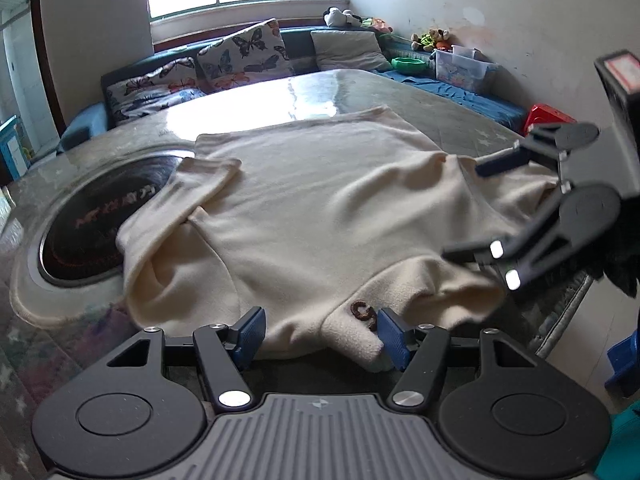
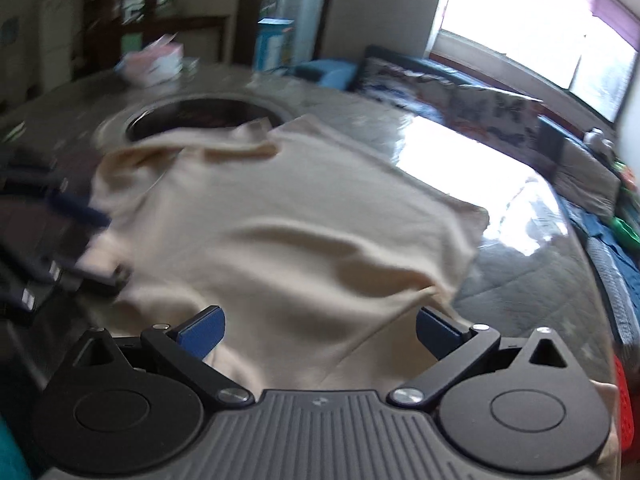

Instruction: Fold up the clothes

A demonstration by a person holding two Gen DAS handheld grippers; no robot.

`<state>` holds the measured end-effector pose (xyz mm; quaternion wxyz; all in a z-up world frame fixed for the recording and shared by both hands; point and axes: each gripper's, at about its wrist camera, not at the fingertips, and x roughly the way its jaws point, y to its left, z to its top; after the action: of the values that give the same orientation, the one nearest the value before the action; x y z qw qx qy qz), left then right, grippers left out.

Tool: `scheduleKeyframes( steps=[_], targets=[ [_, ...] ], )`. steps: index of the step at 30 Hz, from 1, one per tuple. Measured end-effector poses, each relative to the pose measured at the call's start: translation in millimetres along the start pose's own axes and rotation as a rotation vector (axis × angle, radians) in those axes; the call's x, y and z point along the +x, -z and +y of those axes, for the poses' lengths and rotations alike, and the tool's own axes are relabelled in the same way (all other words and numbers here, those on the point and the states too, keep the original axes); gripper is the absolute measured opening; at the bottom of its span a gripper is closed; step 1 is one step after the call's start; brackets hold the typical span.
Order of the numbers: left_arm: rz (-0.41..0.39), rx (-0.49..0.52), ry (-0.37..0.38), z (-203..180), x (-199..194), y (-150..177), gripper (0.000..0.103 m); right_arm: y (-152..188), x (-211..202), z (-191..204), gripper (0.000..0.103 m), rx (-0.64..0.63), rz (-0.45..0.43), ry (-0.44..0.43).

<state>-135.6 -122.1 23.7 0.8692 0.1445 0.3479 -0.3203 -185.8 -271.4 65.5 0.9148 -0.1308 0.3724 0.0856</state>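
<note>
Left of the left tongs (image 1: 320, 334), a folded sleeve (image 1: 200, 184) is lying across the cream sweater (image 1: 320, 208), partly over the dark round hob (image 1: 92, 228) sunk in the bench (image 1: 460, 116). Those tongs are standing part open, gripping nothing, the collar end bunching between their pads. Further right, the right tongs (image 2: 320, 330) are gaping wide and empty over the sweater's near edge, probably readying a fresh grip.

A cream fleece sweater (image 1: 320, 216) lies spread across the table, rumpled with soft ridges, its far hem flat and straight. One sleeve is folded back over the body at the left of the left wrist view, and a small brown embroidered mark sits near the closest edge.
</note>
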Motion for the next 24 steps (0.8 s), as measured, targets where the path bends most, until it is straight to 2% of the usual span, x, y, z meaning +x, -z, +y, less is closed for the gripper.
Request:
scheduleKeyframes(
  steps=[3,9,14,19,24],
  targets=[
    [-0.026,-0.002,-0.007,3,-2,-9,0.065,7,-4,-2,0.102,0.010,0.031,-0.046],
    [-0.070,-0.020,-0.023,6,11,-32,0.065,21,-12,-21,0.103,0.139,0.080,-0.112],
    [-0.038,-0.039,-0.031,15,37,-38,0.065,20,-20,-24,0.103,0.123,0.103,-0.119],
    [-0.022,-0.030,-0.033,21,46,-28,0.066,-3,-29,-27,0.103,0.087,0.027,-0.103],
    [-0.023,-0.040,-0.036,24,43,-24,0.068,-20,-3,-30,0.103,0.077,0.008,-0.122]
  ],
)
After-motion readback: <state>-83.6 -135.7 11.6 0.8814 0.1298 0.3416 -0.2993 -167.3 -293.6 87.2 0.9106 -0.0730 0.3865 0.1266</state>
